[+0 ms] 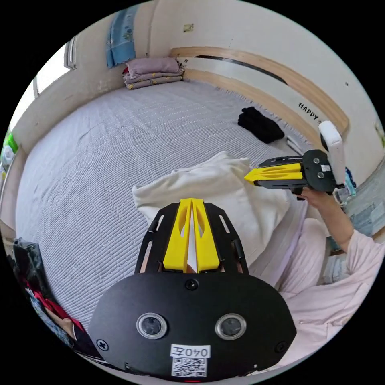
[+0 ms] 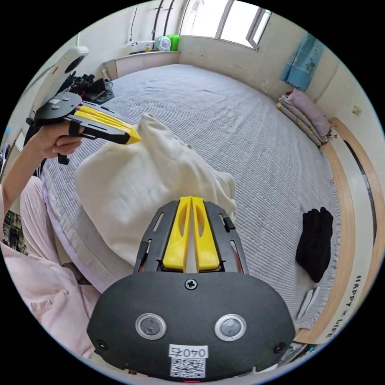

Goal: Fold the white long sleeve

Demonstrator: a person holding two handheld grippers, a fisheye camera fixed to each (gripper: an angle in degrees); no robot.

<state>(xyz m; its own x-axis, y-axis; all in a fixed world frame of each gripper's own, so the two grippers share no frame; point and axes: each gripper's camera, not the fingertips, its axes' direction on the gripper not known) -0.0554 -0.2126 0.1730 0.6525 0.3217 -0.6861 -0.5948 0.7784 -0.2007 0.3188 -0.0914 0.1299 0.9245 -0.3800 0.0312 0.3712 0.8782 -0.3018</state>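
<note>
Both grippers are pinching the white long sleeve at the bed's near edge: left gripper, right gripper; soft, light, floppy knit, so corners and hems are looking like the best hold.

The long sleeve lies on the bed; beyond it, folded blankets.

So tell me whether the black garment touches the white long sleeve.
Apart. The right gripper view shows bare grey bedspread between the black garment and the white long sleeve; the left gripper view shows the same gap.
</note>
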